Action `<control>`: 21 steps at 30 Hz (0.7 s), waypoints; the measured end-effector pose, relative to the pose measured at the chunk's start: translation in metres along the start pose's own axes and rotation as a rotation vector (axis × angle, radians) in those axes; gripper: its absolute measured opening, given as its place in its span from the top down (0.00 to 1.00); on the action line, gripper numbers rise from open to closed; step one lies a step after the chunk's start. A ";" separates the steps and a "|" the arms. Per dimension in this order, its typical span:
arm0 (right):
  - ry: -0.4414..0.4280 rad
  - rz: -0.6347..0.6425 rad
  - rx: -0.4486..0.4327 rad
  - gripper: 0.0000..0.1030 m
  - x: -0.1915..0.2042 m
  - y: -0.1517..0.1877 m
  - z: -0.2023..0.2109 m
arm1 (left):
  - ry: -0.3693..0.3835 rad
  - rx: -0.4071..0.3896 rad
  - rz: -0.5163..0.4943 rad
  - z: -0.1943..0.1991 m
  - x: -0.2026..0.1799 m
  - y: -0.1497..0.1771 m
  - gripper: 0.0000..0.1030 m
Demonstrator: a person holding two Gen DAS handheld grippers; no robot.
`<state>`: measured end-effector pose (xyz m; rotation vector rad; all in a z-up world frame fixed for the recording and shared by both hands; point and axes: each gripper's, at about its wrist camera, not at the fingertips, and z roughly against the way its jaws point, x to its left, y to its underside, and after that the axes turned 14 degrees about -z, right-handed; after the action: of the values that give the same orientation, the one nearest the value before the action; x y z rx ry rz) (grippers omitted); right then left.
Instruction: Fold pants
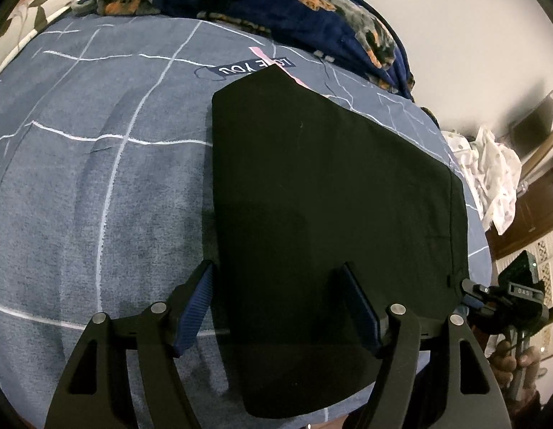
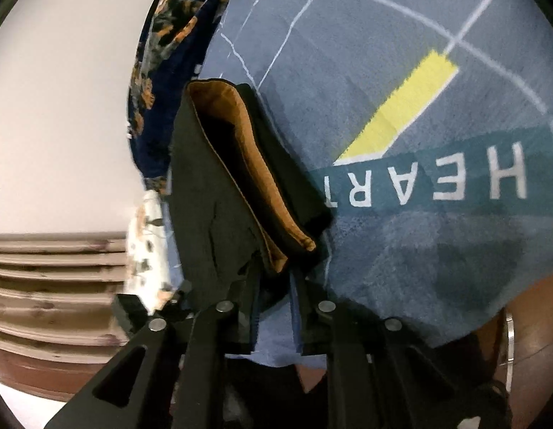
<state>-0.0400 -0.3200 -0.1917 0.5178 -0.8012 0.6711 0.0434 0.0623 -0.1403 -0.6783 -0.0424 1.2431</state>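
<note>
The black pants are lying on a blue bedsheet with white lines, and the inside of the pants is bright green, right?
Almost. The black pants do lie on the blue bedsheet with white lines, but their inside is not green. The right wrist view shows an orange-brown lining where the fabric gapes open near the right gripper.

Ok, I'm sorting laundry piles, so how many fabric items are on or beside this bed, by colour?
Black: 1, pants
Navy: 1, floral blanket
White: 2, floral cloth and dotted cloth
Blue-grey: 1, bedsheet
Total: 5
</note>
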 end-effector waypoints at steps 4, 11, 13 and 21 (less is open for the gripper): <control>0.071 -0.019 -0.039 0.65 0.004 0.003 0.001 | 0.007 -0.001 0.001 0.000 0.001 0.000 0.30; 0.052 -0.042 -0.079 0.47 0.001 -0.003 0.006 | 0.027 -0.007 0.015 0.002 0.004 0.002 0.28; 0.045 -0.039 -0.072 0.47 0.000 -0.005 0.005 | 0.029 -0.007 0.015 0.002 0.004 0.002 0.27; -0.009 -0.020 -0.049 0.77 0.003 -0.004 0.005 | 0.049 -0.012 0.051 0.004 0.007 0.003 0.27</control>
<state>-0.0384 -0.3247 -0.1867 0.4840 -0.8179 0.6291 0.0419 0.0708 -0.1406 -0.7236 0.0084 1.2757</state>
